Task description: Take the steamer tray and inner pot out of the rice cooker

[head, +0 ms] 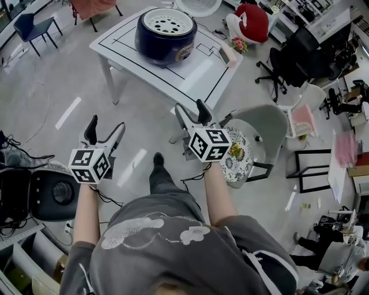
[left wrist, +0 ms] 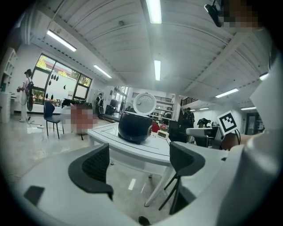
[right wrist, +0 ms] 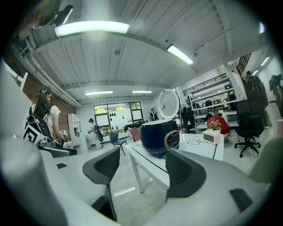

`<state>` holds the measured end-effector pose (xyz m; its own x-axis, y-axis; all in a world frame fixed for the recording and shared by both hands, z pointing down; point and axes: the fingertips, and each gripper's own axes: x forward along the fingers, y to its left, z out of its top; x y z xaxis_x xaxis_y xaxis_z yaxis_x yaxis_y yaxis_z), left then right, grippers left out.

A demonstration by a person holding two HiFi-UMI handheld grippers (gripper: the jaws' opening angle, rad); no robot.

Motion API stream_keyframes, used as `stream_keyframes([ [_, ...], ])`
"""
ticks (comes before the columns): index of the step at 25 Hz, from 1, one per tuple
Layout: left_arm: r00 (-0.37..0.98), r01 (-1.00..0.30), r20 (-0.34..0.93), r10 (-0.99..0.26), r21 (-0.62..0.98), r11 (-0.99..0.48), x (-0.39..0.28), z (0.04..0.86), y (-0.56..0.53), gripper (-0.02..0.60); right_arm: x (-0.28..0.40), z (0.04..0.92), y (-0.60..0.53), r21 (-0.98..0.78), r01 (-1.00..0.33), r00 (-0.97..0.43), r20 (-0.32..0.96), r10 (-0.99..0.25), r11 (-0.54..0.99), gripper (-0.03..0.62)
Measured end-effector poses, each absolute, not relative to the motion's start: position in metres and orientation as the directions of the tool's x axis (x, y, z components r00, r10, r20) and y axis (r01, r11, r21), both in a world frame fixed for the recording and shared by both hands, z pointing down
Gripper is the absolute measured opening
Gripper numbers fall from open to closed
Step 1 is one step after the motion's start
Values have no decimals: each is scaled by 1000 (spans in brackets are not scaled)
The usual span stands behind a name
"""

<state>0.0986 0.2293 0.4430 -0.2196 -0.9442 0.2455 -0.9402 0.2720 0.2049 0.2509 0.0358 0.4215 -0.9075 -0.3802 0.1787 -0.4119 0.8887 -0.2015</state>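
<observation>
White tabletop (head: 196,75) marked with black lines, on a glossy grey floor (head: 57,86) in an open workroom. On it: dark blue rice cooker (head: 166,37), lid (head: 199,6) raised, perforated white steamer tray (head: 167,23) seated in its top, small pink clock (head: 228,56) beside. Grey chair (head: 265,124) near the tabletop's corner. Left tool (head: 106,124) and right tool (head: 190,106) well short of the tabletop, both spread wide, holding nothing.

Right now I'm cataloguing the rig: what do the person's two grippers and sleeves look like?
Left gripper and right gripper match: pale grey bodies, black ribbed jaws, a white cube with black square markers at each rear, thin black cables. The person wears a grey short-sleeved T-shirt with white cloud shapes.
</observation>
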Motion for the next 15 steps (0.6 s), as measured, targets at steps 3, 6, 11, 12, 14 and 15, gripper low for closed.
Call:
stream_keyframes([
  [3, -227, -941, 248, -942, 194, 278, 72, 443, 184, 417, 225, 425, -13, -212, -406, -911, 173, -375, 889, 313],
  [6, -235, -942, 248, -940, 182, 283, 49, 440, 139, 417, 201, 419, -61, -223, -399, -915, 154, -372, 890, 313],
  [11, -250, -941, 250, -935, 163, 296, 21, 430, 77, 417, 172, 409, -125, -236, -379, -924, 139, -355, 895, 313],
  [12, -254, -941, 251, -934, 158, 298, 16, 428, 66, 417, 167, 408, -135, -241, -377, -925, 136, -354, 894, 313],
  [14, -259, -941, 254, -932, 151, 303, 6, 426, 46, 417, 156, 407, -153, -254, -368, -929, 131, -346, 894, 313],
  [15, -262, -941, 255, -931, 147, 305, 2, 425, 37, 417, 151, 407, -161, -257, -360, -932, 131, -337, 897, 313],
])
